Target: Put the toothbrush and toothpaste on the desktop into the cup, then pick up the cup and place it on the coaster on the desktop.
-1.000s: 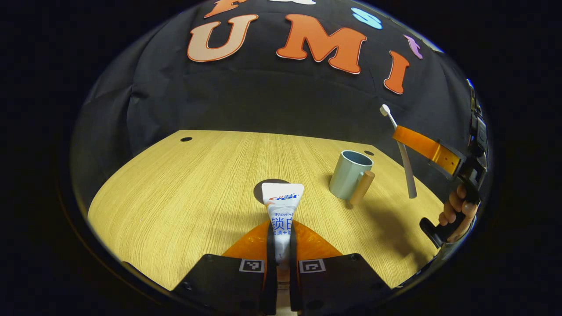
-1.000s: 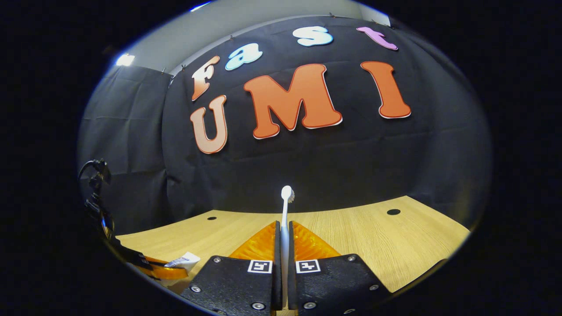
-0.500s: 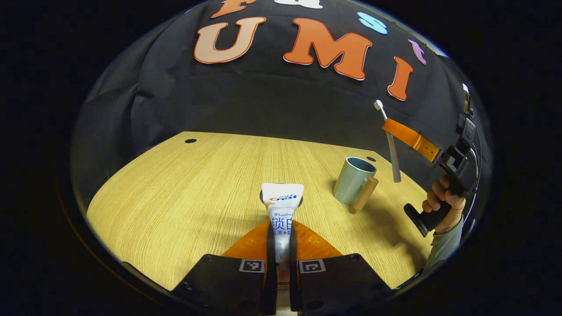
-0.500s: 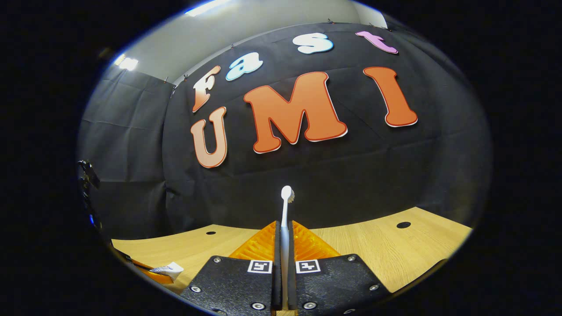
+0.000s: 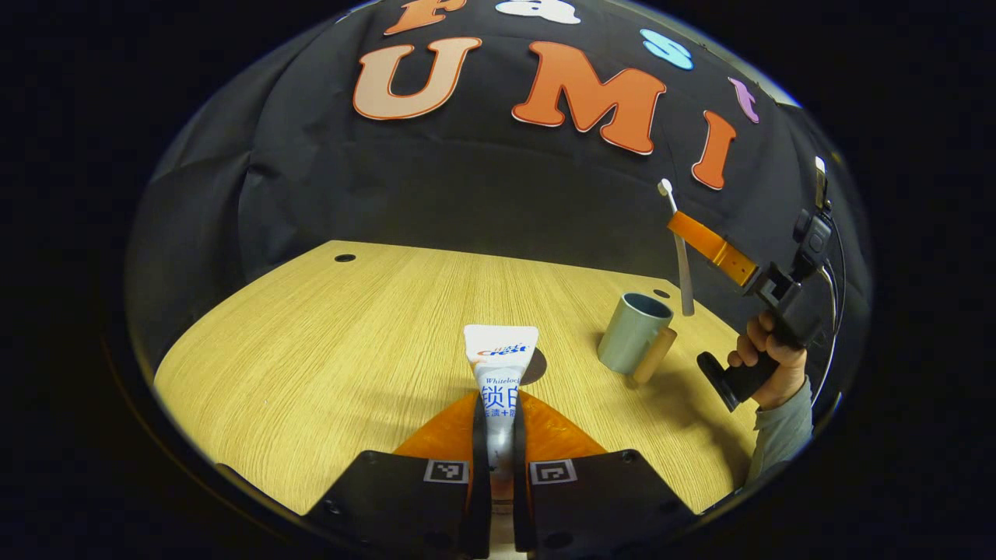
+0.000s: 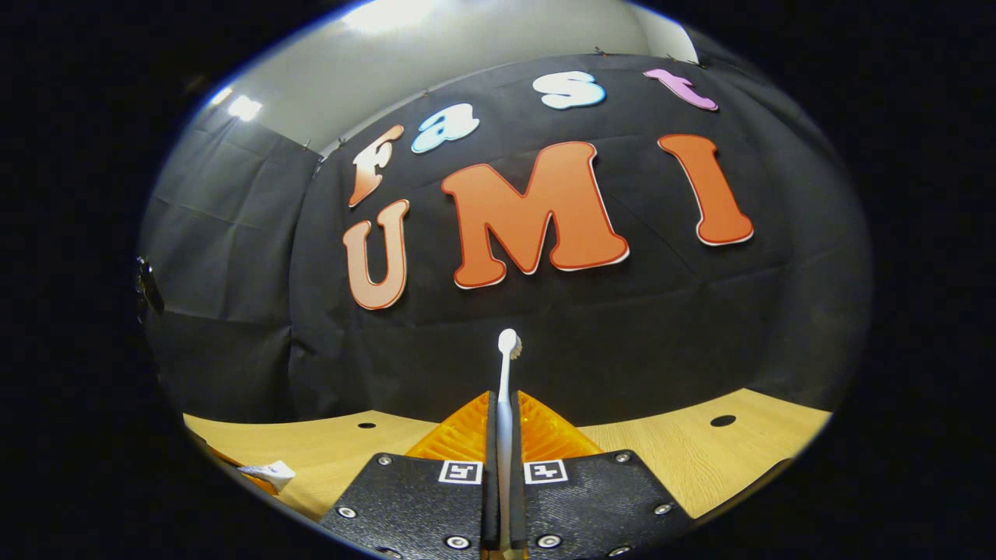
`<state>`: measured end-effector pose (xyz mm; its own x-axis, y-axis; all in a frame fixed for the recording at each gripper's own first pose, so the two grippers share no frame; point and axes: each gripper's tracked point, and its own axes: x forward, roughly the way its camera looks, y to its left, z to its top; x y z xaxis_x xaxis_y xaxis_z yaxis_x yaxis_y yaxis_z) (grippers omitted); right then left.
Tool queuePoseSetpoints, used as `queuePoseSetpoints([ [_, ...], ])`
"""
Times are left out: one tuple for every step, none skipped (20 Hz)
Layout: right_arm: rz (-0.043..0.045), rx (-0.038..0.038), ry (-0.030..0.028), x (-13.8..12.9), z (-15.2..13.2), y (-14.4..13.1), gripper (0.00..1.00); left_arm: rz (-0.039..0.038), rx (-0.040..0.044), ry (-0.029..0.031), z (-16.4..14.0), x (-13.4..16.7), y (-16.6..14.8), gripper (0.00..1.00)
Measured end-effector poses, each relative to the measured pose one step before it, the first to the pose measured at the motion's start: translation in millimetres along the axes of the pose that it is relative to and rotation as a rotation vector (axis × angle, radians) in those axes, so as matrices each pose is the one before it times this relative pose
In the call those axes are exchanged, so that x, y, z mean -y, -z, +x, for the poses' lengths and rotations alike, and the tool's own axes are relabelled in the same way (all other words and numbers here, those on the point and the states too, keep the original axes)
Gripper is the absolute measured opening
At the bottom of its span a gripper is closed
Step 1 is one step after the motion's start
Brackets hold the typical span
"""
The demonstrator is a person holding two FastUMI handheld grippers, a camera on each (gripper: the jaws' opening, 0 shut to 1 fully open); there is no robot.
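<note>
A white toothpaste tube stands up between the fingers of my left gripper, which is shut on it above the wooden table. A dark round coaster peeks out just right of the tube. The grey-blue cup with a wooden handle stands upright to the right. Above its far rim my right gripper holds the white toothbrush nearly upright, bristles up. In the right gripper view the toothbrush is clamped in my right gripper.
A person's hand and sleeve hold the right gripper near the table's right edge. Small round holes mark the far corners of the table. The toothpaste tube's end shows at the lower left of the right gripper view.
The right gripper has carried the toothbrush farther off, toward the cup's far side, and tilted upward. The left gripper has shifted with the tube, so the coaster now shows on the tube's right.
</note>
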<state>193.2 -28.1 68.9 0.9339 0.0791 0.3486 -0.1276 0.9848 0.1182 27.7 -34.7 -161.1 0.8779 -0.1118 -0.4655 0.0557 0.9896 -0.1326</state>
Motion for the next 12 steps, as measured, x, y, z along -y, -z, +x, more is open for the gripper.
queuePoseSetpoints([
  [-0.01366, 0.00814, 0.00711, 3.68, 2.89, -0.61, 0.05, 0.00064, -0.00038, -0.00598, 0.52, -0.45, 0.07, 0.15],
  [-0.00327, 0.00208, 0.00794, 3.70, 3.77, 1.80, 0.05, -0.00117, -0.00102, -0.00491, -0.07, 0.85, 0.28, 0.14],
  [0.00978, -0.00931, 0.00105, 2.17, 3.50, 3.95, 0.05, -0.00339, 0.00022, -0.00357, -0.15, 1.27, -0.12, 0.14],
  [0.01276, -0.00888, -0.00615, -0.17, 2.41, 3.62, 0.05, -0.00192, 0.00015, -0.00115, -0.36, -0.30, 0.36, 0.15],
  [0.01035, 0.00040, -0.00176, 0.44, 2.11, 2.02, 0.05, -0.00005, 0.00303, -0.00204, -0.66, -0.10, -0.36, 0.16],
  [0.00725, 0.00044, -0.00099, 1.50, 2.51, 1.81, 0.05, 0.00112, 0.00228, -0.00320, -1.68, -0.82, 0.39, 0.15],
  [0.00432, 0.00047, -0.00068, 1.08, 2.42, 1.34, 0.05, 0.00173, 0.00165, -0.00373, -2.70, -2.51, -0.81, 0.15],
  [0.00451, 0.00153, 0.00034, 1.46, 1.90, 1.50, 0.05, 0.00223, -0.00059, -0.00589, -2.46, -3.78, -0.22, 0.15],
  [0.00424, -0.00261, -0.00280, -0.64, 1.24, 2.78, 0.05, 0.00141, 0.00255, -0.00395, -1.55, -1.29, -1.01, 0.15],
  [0.00063, -0.00570, -0.00252, 0.15, 1.32, 4.59, 0.05, 0.00040, 0.00193, -0.00099, -0.20, 1.03, -0.85, 0.15],
  [-0.00262, -0.00690, -0.00281, 0.19, 0.70, 4.54, 0.05, 0.00101, 0.00382, 0.00070, -1.79, 0.73, -2.08, 0.15],
  [-0.00553, -0.00908, 0.00173, 0.73, 1.48, 5.01, 0.05, 0.00234, 0.00532, -0.00064, -4.89, -0.79, -3.54, 0.14],
])
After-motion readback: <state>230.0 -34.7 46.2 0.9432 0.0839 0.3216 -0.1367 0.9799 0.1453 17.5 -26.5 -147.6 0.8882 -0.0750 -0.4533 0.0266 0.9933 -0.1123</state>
